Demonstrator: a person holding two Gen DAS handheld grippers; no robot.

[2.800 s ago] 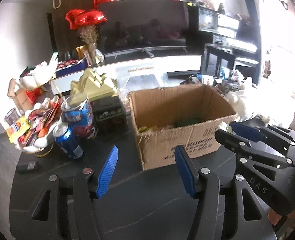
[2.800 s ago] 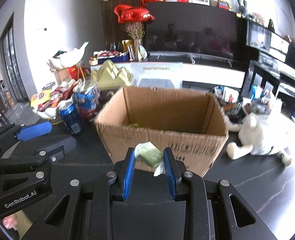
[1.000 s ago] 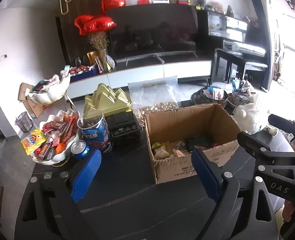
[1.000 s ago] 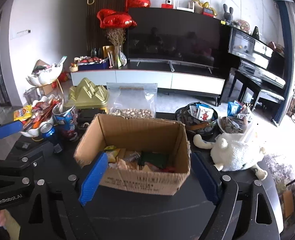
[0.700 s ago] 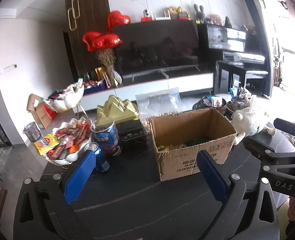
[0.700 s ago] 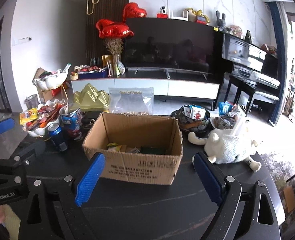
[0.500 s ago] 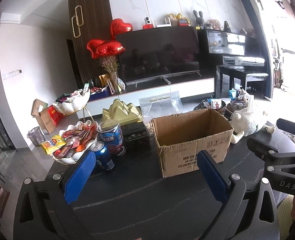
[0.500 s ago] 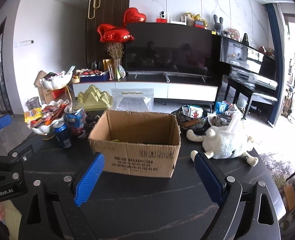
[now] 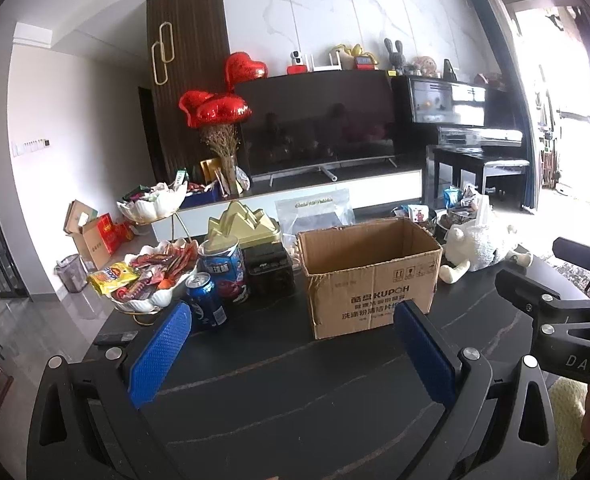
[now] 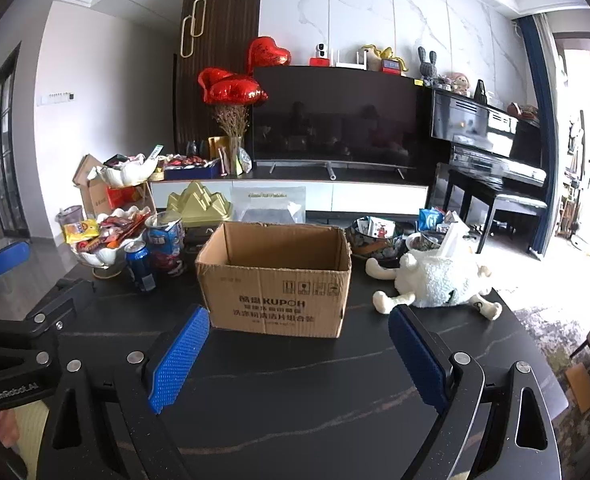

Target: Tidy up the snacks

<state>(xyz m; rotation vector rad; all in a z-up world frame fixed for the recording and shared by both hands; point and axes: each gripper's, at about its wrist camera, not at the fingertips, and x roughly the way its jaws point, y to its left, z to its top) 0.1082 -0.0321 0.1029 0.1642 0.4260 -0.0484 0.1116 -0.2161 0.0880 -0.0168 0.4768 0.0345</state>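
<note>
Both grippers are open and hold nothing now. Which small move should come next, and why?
Probably the left gripper should move toward the white bowl of packets left of the cardboard box. Both it and the right gripper are open and hold nothing, back from the box, and that bowl with loose snacks lies on the left gripper's side.

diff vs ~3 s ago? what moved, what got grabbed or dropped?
The right gripper let go of the green wrapped snack it was holding and now stands open and empty. Both grippers drew back from the cardboard box; the left gripper opened wider. The box, blue soda can, snack bowl and plush sheep stayed put.
</note>
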